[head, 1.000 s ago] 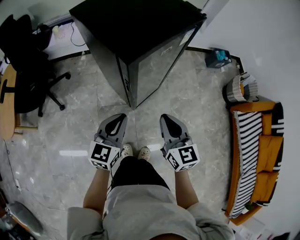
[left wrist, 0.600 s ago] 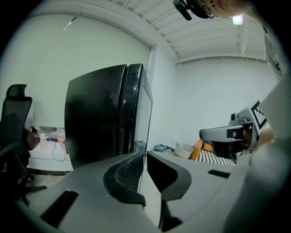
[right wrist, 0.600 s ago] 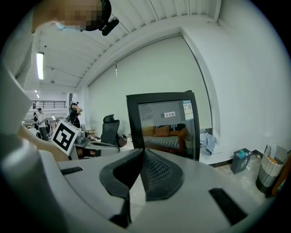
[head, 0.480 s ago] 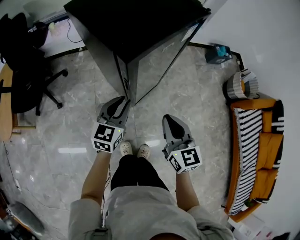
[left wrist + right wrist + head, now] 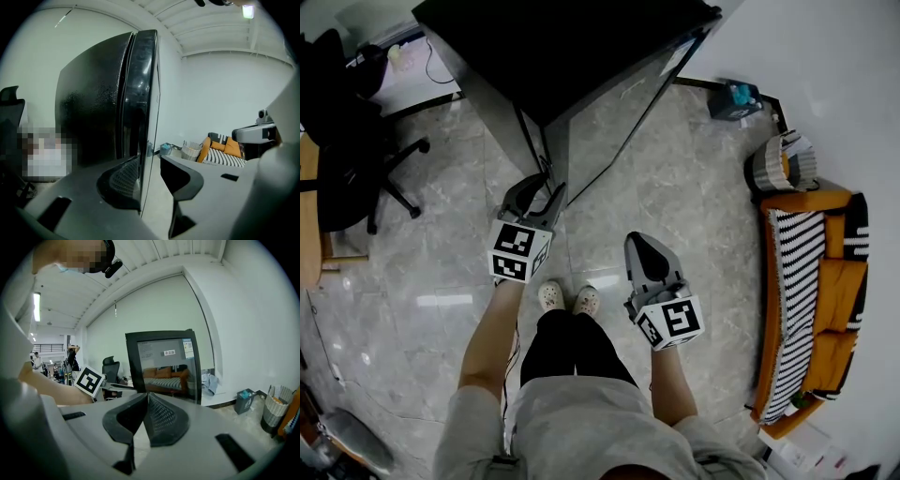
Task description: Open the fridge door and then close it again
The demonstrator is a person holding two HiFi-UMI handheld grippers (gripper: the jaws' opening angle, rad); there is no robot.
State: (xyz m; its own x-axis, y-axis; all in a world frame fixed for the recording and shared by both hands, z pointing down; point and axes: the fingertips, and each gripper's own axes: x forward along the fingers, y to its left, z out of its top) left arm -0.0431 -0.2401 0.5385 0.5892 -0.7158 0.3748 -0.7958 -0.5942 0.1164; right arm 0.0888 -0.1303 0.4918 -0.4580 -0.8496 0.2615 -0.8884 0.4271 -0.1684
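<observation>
**Lining up on the fridge door edge, left side only**

Head view first. The black fridge (image 5: 562,47) stands at the top of the shot, on a marbled floor (image 5: 450,253). Its glossy door (image 5: 623,122) faces down and to the right and looks flush with the cabinet. The left gripper (image 5: 539,195) is up at the near corner of the fridge, with its tips right by the door's vertical edge. The right gripper (image 5: 645,246) hangs lower and well apart from the fridge, over bare floor next to the person's light shoes (image 5: 567,298). A black office chair (image 5: 347,141) is off to the left. An orange sofa (image 5: 825,309) with a striped cover runs along the white wall on the right, and there's a basket (image 5: 778,164) just above it.

Left gripper view: the left gripper (image 5: 150,176) has its jaws opening, and the door's edge (image 5: 143,93) runs straight down between them. The right pad is clear of the edge. The left pad sits partly behind it, and contact there can't be made out. The sofa (image 5: 220,147) shows in the background.

Right gripper view: the right gripper (image 5: 146,401) has its jaws closed together with nothing pinched between them. It points at the fridge (image 5: 164,364) from a distance, and the door front reflects the sofa. The left gripper's marker cube (image 5: 89,380) shows at the left.
</observation>
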